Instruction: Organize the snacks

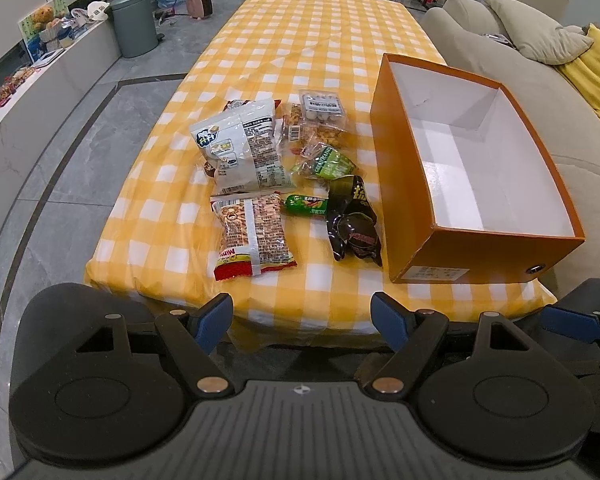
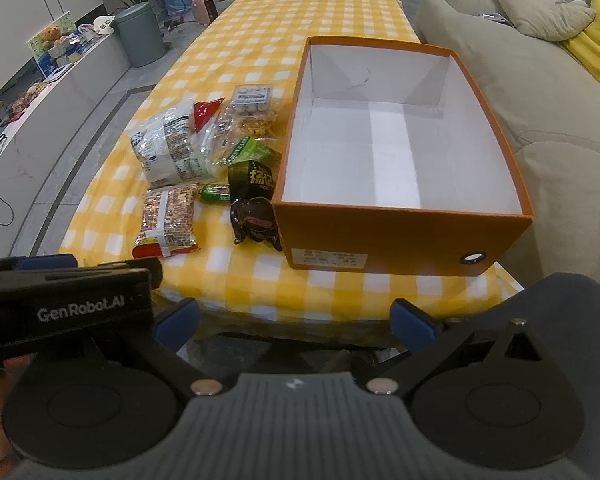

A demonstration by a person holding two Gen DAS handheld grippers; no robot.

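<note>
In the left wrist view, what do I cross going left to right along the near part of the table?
Red peanut bag → green snack stick → black snack packets → orange box.

A long counter [image 1: 300, 40] draped in yellow-and-white checked cloth carries an open orange box [image 1: 416, 200] with a white interior on its right side. Just left of the box lie the snacks: a white bag [image 1: 240, 148], a peanut packet [image 1: 252, 232], a green sausage [image 1: 304, 205], a black packet [image 1: 352, 220], a green pouch [image 1: 328, 164] and a clear tray [image 1: 320, 106].
</note>
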